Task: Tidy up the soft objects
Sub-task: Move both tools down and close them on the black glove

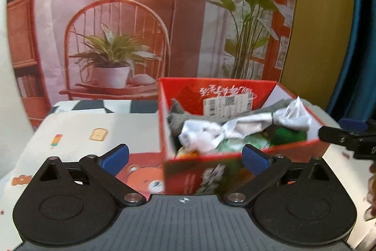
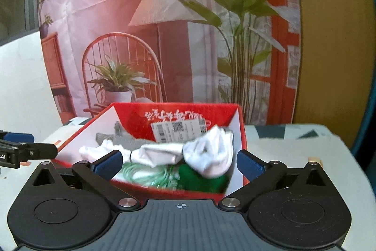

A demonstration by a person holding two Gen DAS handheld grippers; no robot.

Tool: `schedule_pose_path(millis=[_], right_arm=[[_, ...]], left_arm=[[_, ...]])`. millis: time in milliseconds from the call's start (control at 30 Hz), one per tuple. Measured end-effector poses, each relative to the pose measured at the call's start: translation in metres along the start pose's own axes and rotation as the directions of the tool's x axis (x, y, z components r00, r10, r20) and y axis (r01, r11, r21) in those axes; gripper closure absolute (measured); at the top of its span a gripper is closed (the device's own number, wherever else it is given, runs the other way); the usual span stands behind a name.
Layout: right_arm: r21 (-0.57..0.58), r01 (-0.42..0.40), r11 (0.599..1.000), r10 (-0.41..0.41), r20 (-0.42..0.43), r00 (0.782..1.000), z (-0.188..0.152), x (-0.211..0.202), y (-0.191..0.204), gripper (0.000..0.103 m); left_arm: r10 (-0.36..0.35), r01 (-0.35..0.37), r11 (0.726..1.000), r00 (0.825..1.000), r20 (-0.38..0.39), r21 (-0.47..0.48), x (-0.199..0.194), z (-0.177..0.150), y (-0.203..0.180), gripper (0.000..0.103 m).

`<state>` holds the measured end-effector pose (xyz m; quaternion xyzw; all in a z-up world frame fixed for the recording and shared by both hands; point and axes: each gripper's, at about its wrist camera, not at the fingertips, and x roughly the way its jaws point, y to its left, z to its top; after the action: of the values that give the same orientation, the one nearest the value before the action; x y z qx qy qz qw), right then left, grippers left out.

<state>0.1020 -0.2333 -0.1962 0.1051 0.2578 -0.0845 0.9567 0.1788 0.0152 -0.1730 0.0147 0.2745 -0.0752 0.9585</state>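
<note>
A printed fabric backdrop [image 1: 145, 15] of a chair, lamp and plants hangs creased behind the table [image 1: 77, 128], which wears a smooth cartoon-print cloth. On it sits a square red cardboard box [image 1: 195, 177], glossy outside and white on its inner side walls, with a barcode label on the far wall. Inside it, a long white cloth [image 2: 162, 154] lies crumpled over grey knit [image 2: 122, 138] and green fabric [image 2: 199, 178] (soft, blurred heaps). The left gripper [image 1: 185, 157] and right gripper [image 2: 179, 162] hover at the box's near side, blue-padded jaws spread wide, pinching nothing.
</note>
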Motion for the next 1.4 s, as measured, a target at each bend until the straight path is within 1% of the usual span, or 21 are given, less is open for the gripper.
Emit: schedule_pose_path(millis=[100, 167, 200, 267, 300, 400, 467, 533, 567, 600, 667, 767, 900, 967, 1033, 1067, 1133, 1167, 1233, 1300, 1400], right_arm=[[0.02, 0.006, 1.0, -0.006, 0.001, 1.0, -0.025, -0.01, -0.001, 0.0], [0.027, 0.004, 1.0, -0.003, -0.023, 1.0, -0.041, -0.011, -0.002, 0.001], [0.032, 0.003, 0.999, -0.002, -0.044, 0.999, -0.049, -0.009, -0.002, 0.001], [0.051, 0.0, 0.999, 0.005, -0.097, 0.995, -0.063, -0.002, -0.001, 0.002], [0.066, -0.003, 0.998, 0.011, -0.121, 0.993, -0.07, 0.002, 0.0, 0.005], [0.075, -0.021, 0.997, 0.034, -0.176, 0.984, -0.088, 0.017, 0.007, 0.007], [0.071, -0.023, 0.997, 0.037, -0.202, 0.979, -0.095, 0.028, 0.012, 0.009], [0.072, -0.026, 0.997, 0.041, -0.224, 0.974, -0.1, 0.037, 0.018, 0.011], [0.07, -0.026, 0.997, 0.041, -0.234, 0.971, -0.102, 0.041, 0.02, 0.011], [0.069, -0.025, 0.997, 0.041, -0.242, 0.969, -0.104, 0.045, 0.022, 0.013], [0.073, -0.025, 0.997, 0.042, -0.255, 0.966, -0.105, 0.051, 0.024, 0.014], [0.086, -0.023, 0.996, 0.045, -0.275, 0.96, -0.11, 0.057, 0.024, 0.017], [0.079, -0.038, 0.996, 0.059, -0.279, 0.958, -0.113, 0.057, 0.026, 0.02], [0.079, -0.058, 0.995, 0.078, -0.282, 0.956, -0.113, 0.056, 0.027, 0.029], [0.075, -0.079, 0.994, 0.098, -0.288, 0.953, -0.112, 0.056, 0.029, 0.043], [0.076, -0.09, 0.993, 0.108, -0.291, 0.951, -0.111, 0.055, 0.029, 0.047], [0.085, -0.111, 0.99, 0.132, -0.295, 0.946, -0.112, 0.053, 0.031, 0.06], [0.091, -0.119, 0.989, 0.141, -0.298, 0.944, -0.112, 0.053, 0.031, 0.063], [0.087, -0.135, 0.987, 0.155, -0.303, 0.94, -0.113, 0.051, 0.033, 0.074], [0.082, -0.144, 0.986, 0.162, -0.295, 0.942, -0.113, 0.047, 0.035, 0.081], [0.094, -0.158, 0.983, 0.178, -0.275, 0.945, -0.109, 0.04, 0.035, 0.083]], left_arm=[[-0.015, 0.015, 0.999, 1.0, -0.004, 0.037, -0.003, -0.02, 0.001, 0.0], [-0.036, 0.038, 0.998, 0.998, -0.049, 0.047, 0.004, -0.034, 0.001, 0.004], [-0.044, 0.046, 0.998, 0.996, -0.074, 0.034, 0.01, -0.039, 0.002, 0.006], [-0.071, 0.07, 0.997, 0.99, -0.118, -0.016, 0.023, -0.048, 0.005, 0.017], [-0.088, 0.082, 0.995, 0.987, -0.133, -0.047, 0.029, -0.051, 0.007, 0.019], [-0.127, 0.108, 0.986, 0.979, -0.157, -0.126, 0.048, -0.061, 0.01, 0.024], [-0.14, 0.115, 0.981, 0.977, -0.162, -0.155, 0.057, -0.064, 0.01, 0.031], [-0.166, 0.134, 0.976, 0.97, -0.18, -0.174, 0.067, -0.068, 0.009, 0.035], [-0.177, 0.144, 0.973, 0.966, -0.188, -0.178, 0.071, -0.069, 0.009, 0.042], [-0.183, 0.148, 0.972, 0.964, -0.195, -0.182, 0.075, -0.071, 0.008, 0.047], [-0.189, 0.151, 0.971, 0.96, -0.209, -0.185, 0.081, -0.075, 0.009, 0.059], [-0.193, 0.154, 0.971, 0.957, -0.217, -0.185, 0.084, -0.081, 0.01, 0.068], [-0.2, 0.162, 0.97, 0.955, -0.216, -0.184, 0.081, -0.084, 0.01, 0.075], [-0.196, 0.158, 0.971, 0.956, -0.217, -0.181, 0.08, -0.086, 0.009, 0.078], [-0.189, 0.152, 0.973, 0.957, -0.223, -0.172, 0.077, -0.09, 0.005, 0.079], [-0.186, 0.15, 0.974, 0.957, -0.224, -0.17, 0.075, -0.092, 0.004, 0.08], [-0.185, 0.148, 0.974, 0.957, -0.224, -0.174, 0.072, -0.095, 0.003, 0.08], [-0.185, 0.146, 0.973, 0.957, -0.223, -0.179, 0.07, -0.096, 0.003, 0.08], [-0.183, 0.144, 0.972, 0.958, -0.221, -0.184, 0.066, -0.097, 0.004, 0.082], [-0.178, 0.14, 0.973, 0.961, -0.212, -0.182, 0.06, -0.096, 0.004, 0.083], [-0.172, 0.143, 0.976, 0.969, -0.176, -0.166, 0.047, -0.091, 0.002, 0.084]])
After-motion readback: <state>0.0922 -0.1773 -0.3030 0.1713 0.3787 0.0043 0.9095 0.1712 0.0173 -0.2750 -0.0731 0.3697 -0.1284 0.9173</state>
